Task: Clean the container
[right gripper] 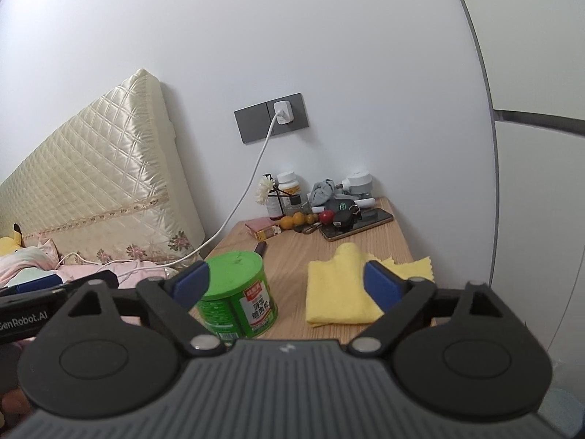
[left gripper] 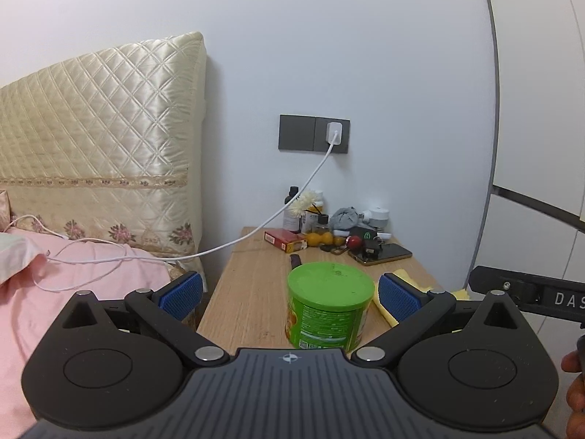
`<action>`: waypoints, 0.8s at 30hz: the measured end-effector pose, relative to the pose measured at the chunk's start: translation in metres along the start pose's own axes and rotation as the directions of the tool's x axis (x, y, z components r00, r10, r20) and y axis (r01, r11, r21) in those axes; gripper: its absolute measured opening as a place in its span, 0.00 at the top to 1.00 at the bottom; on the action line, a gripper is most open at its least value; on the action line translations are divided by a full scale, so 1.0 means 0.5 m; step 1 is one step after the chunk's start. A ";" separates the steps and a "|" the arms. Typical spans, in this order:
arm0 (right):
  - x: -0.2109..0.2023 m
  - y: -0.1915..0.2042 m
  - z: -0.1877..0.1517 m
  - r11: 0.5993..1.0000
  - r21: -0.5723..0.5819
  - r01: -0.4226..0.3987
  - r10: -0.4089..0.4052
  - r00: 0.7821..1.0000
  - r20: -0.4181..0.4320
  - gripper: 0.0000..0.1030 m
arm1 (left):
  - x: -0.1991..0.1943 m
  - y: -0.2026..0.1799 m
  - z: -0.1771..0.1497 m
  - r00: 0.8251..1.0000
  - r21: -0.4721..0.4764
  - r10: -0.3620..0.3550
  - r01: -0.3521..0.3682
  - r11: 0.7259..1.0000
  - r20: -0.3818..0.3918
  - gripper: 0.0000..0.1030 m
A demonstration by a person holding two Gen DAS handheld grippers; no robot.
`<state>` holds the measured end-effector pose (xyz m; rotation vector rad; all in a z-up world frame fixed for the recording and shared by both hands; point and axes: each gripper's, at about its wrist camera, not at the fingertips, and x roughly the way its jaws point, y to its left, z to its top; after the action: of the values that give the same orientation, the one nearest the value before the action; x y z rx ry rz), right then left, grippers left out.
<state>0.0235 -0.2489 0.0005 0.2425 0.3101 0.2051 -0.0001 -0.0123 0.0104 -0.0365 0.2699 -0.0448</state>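
Note:
A green can with a green lid (left gripper: 329,303) stands upright near the front edge of a wooden bedside table (left gripper: 252,292). My left gripper (left gripper: 289,294) is open and empty, its blue pads wide apart, with the can ahead and toward the right pad. In the right wrist view the can (right gripper: 237,296) stands at the left, partly behind the left pad. A folded yellow cloth (right gripper: 340,292) lies flat on the table to the can's right; it also shows in the left wrist view (left gripper: 409,285). My right gripper (right gripper: 287,285) is open and empty, hovering in front of the cloth.
Clutter sits at the back of the table (right gripper: 384,248): bottles (right gripper: 287,190), a phone with keys (right gripper: 354,223), a red box (left gripper: 285,239), small orange fruits (left gripper: 321,238). A white charger cable (left gripper: 256,230) runs from the wall socket to the bed (left gripper: 84,285) on the left.

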 end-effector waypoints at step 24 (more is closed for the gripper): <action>-0.018 0.023 0.001 0.992 -0.075 0.100 -0.104 0.994 -0.045 0.00 | -0.018 -0.003 -0.002 0.999 0.021 -0.007 0.008 1.000 -0.039 0.00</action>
<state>0.0135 -0.2401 0.0066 0.1496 0.3617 0.1210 -0.0088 -0.0133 0.0119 -0.0160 0.3079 -0.0557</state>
